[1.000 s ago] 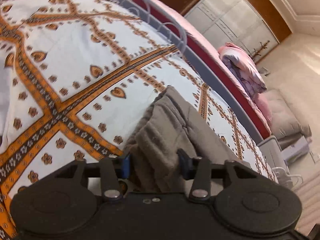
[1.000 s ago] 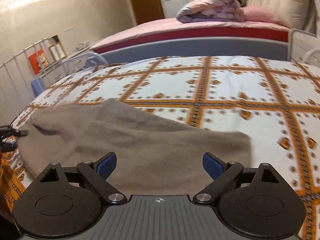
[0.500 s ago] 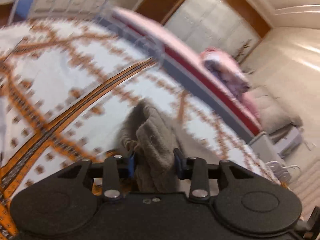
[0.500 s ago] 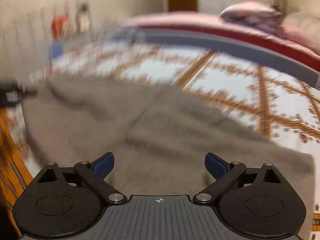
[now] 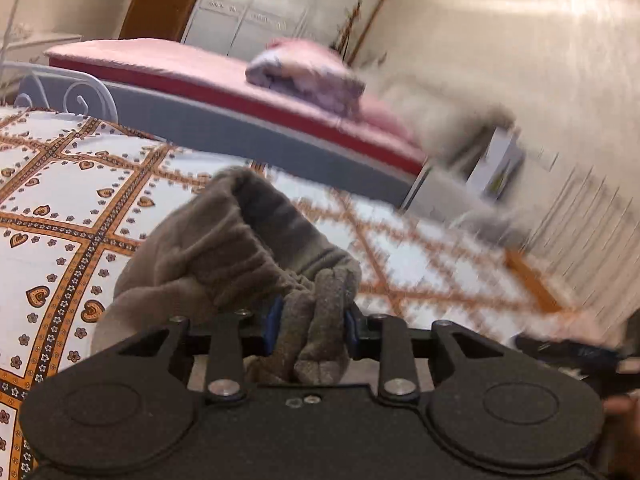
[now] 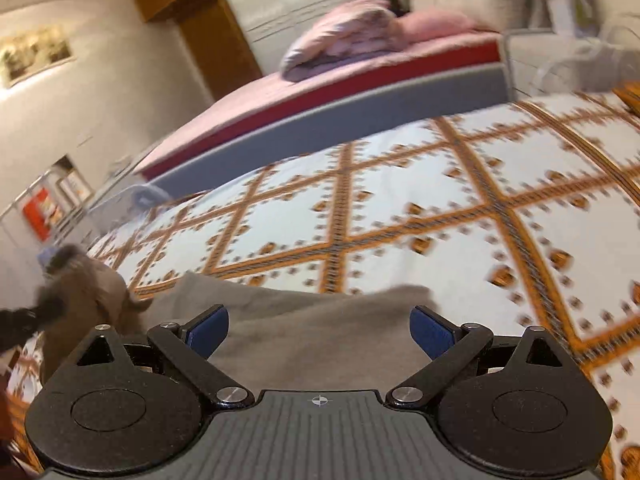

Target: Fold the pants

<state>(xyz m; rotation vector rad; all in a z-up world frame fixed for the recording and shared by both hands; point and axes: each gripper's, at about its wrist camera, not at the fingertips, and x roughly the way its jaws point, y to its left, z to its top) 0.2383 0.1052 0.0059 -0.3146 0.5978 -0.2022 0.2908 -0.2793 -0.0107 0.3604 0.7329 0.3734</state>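
Observation:
Grey-brown pants (image 5: 240, 248) lie on a bedspread (image 5: 60, 200) patterned in white and orange. My left gripper (image 5: 310, 326) has a bunched fold of the elastic waistband between its blue pads. Its jaws are closing and press on the cloth, which is lifted off the bed. In the right wrist view the pants (image 6: 304, 340) spread flat just ahead, with that raised end (image 6: 84, 288) at the far left. My right gripper (image 6: 320, 326) hovers over the flat part, open, with nothing between its fingers.
Behind the bedspread (image 6: 400, 208) stands a second bed (image 5: 200, 68) with a pink sheet and a folded quilt (image 5: 308, 76). A white metal rail (image 5: 80, 96) runs along the far left edge. A white cabinet (image 5: 500, 160) sits at the right, blurred.
The left gripper narrowed onto the waistband, rose and swung right, pulling the cloth up with it. The right gripper stayed open while its view shifted and tilted over the pants.

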